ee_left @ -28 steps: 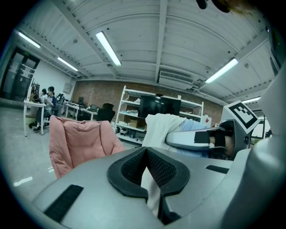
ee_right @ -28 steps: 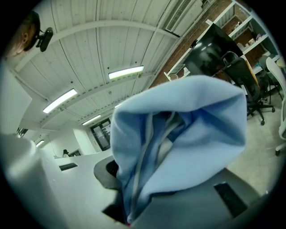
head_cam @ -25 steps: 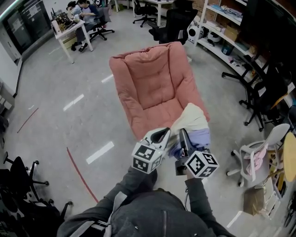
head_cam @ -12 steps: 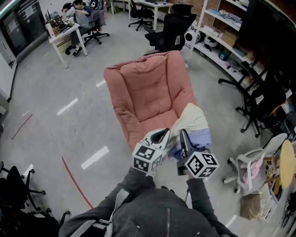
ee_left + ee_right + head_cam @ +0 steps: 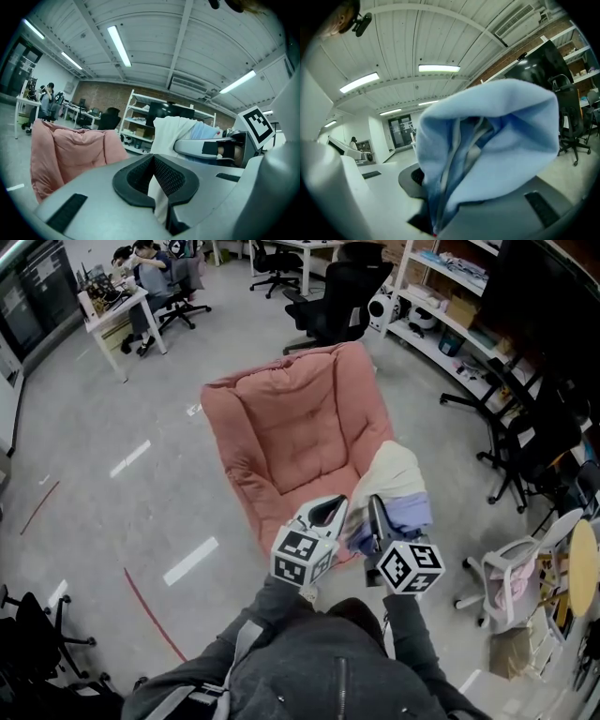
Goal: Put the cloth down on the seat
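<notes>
A cream and light blue cloth (image 5: pixel 394 486) hangs bunched between both grippers, above the front right corner of the pink armchair (image 5: pixel 291 399). My left gripper (image 5: pixel 328 513) is shut on a cream edge of the cloth (image 5: pixel 159 199), which runs down between its black pads. My right gripper (image 5: pixel 376 517) is shut on the blue part (image 5: pixel 497 140), which fills most of the right gripper view and hides the jaws' tips (image 5: pixel 426 208). The seat (image 5: pixel 300 470) lies bare, just ahead and to the left of the grippers. In the left gripper view the armchair (image 5: pixel 65 150) stands at the left.
Black office chairs (image 5: pixel 333 292) stand behind the armchair and more at the right (image 5: pixel 534 456). Shelving (image 5: pixel 450 306) lines the back right. A white chair with pink fabric (image 5: pixel 511 573) stands at the right. People sit at a desk (image 5: pixel 112 306) at the far left. Red tape (image 5: pixel 150 615) marks the floor.
The armchair sits a little lower and further left in the head view, as the person nears it. Both grippers keep the same hold on the cloth.
</notes>
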